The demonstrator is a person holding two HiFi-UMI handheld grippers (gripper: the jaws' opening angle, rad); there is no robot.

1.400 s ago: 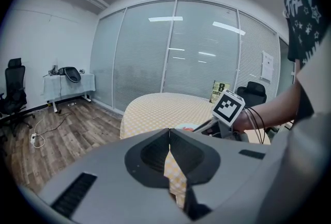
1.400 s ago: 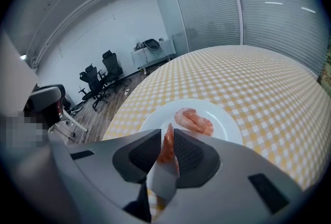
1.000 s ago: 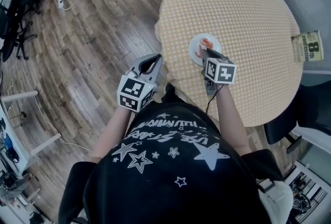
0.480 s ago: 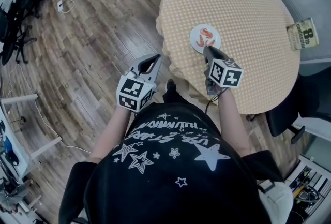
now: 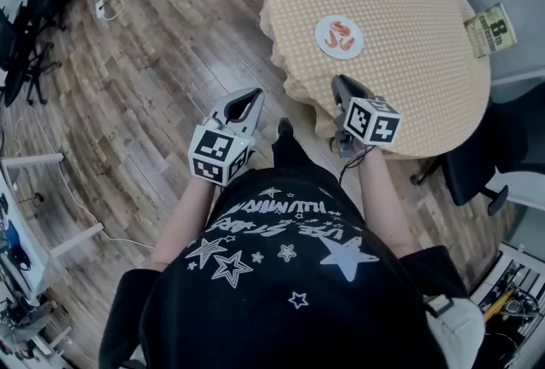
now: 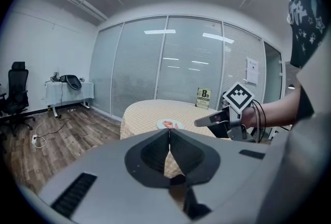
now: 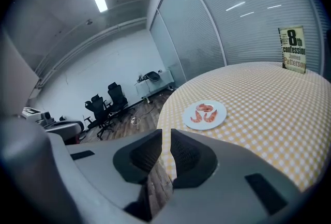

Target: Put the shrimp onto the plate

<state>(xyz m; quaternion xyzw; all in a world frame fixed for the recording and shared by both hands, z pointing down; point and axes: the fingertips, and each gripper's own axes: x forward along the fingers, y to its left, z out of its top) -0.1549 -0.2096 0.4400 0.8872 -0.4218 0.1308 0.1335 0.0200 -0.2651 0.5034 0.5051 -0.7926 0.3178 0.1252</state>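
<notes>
Room: an office with a brown wood-plank floor [image 5: 153,43], frosted glass wall panels [image 6: 170,62] and black office chairs [image 5: 30,9] off to one side.
Desk: a round desk under a yellow-and-white checked cloth [image 5: 409,77], in front of a person in a black star-print shirt.
Plate: a small round white plate [image 5: 322,38] lies flat near the middle of the desk, well apart from both claws.
Contents: three small orange-pink curled shrimp [image 7: 205,108] lie on the plate, close together; no other shrimp shows on the cloth, so the task looks finished.
Other item: a green-and-white paperback book [image 5: 490,31] stands upright at the desk's far edge.
Left claw: the left claw [image 6: 169,132] is over the floor beside the desk, jaw tips pressed together, holding nothing.
Right claw: the right claw [image 7: 166,132] is at the desk's near edge, pointing toward the plate, its jaws a narrow gap apart with nothing between them.
Handling: the shrimp look light, soft and probably slick; a gentle pinch across the thick middle of the curl, rather than the thin tail, should hold one best.
</notes>
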